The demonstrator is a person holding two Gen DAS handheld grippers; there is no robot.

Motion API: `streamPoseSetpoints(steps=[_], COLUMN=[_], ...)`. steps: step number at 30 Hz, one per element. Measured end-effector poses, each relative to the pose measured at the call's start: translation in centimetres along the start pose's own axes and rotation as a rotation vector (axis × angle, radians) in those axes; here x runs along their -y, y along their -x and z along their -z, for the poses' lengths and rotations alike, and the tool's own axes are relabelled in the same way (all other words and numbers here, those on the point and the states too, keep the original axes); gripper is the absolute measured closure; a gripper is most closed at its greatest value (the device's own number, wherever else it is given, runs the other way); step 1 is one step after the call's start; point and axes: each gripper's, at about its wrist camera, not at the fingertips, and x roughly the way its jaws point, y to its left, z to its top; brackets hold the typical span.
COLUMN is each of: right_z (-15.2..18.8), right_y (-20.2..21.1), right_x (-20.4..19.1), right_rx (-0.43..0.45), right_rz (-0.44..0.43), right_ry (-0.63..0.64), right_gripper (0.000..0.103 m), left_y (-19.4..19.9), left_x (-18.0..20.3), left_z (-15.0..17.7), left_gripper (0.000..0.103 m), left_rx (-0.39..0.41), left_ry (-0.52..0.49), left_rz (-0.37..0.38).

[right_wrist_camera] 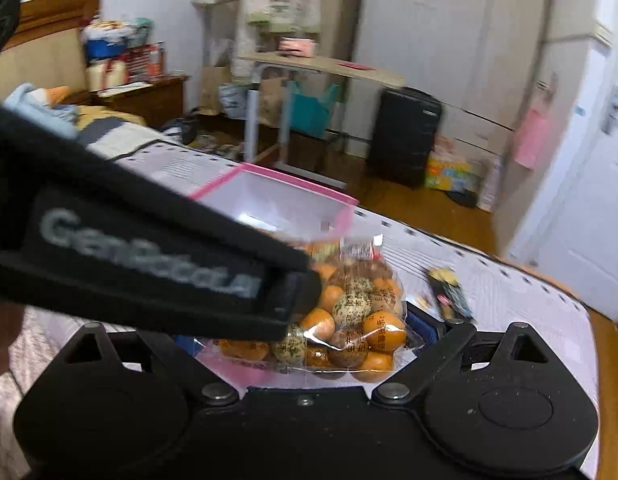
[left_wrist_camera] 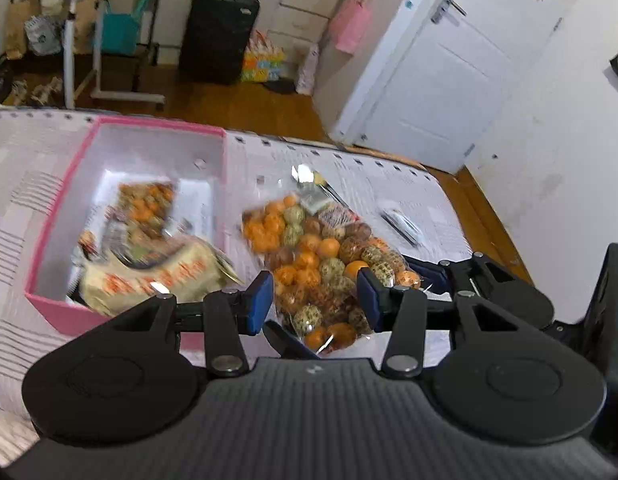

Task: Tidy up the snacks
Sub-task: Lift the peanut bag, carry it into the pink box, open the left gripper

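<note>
A clear bag of round orange, green and brown wrapped sweets (left_wrist_camera: 321,256) lies on the bed beside a pink box (left_wrist_camera: 57,216) that holds other snack packets and a cream packet (left_wrist_camera: 149,276) leaning over its near edge. My left gripper (left_wrist_camera: 315,300) is open, its blue pads straddling the bag's near end. My right gripper (right_wrist_camera: 309,340) is open around the same bag (right_wrist_camera: 349,320); its left finger is hidden behind the left gripper's black body (right_wrist_camera: 149,264). The right gripper also shows at the right of the left wrist view (left_wrist_camera: 425,274).
A small dark snack packet (right_wrist_camera: 449,292) lies on the bedspread right of the bag; it also shows in the left wrist view (left_wrist_camera: 403,224). Beyond the bed's far edge are a wooden floor, a rolling side table (left_wrist_camera: 121,40), a black suitcase (left_wrist_camera: 217,36) and a white door (left_wrist_camera: 441,72).
</note>
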Motion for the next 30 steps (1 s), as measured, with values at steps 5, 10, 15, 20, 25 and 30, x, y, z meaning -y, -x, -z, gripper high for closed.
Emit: streamPoseSetpoints(steps=[5, 10, 15, 20, 25, 30], right_z=[-1.8, -3.0, -3.4, -3.6, -3.3, -3.4], right_y=[-2.6, -5.6, -7.0, -10.5, -14.1, -13.4], right_x=[-2.0, -2.4, -1.9, -0.6, 0.1, 0.8], right_rx=[0.053, 0.119, 0.16, 0.125, -0.015, -0.039], right_rz=[-0.116, -0.136, -0.117, -0.139, -0.18, -0.163], right_ry=[0.066, 0.076, 0.087, 0.077, 0.098, 0.046], right_gripper=[0.006, 0.006, 0.006, 0.006, 0.005, 0.003], left_y=[-0.2, -1.3, -2.0, -4.3, -7.0, -6.4], left_x=[-2.8, -6.0, -7.3, -8.0, -10.0, -10.3], left_z=[-1.9, -3.8, -5.3, -6.4, -5.9, -5.3], left_gripper=[0.059, 0.059, 0.059, 0.059, 0.059, 0.055], left_rx=[0.023, 0.039, 0.044, 0.018, -0.042, -0.042], left_ry=[0.026, 0.084, 0.082, 0.081, 0.143, 0.13], left_rz=[-0.009, -0.059, -0.07, -0.103, -0.152, -0.178])
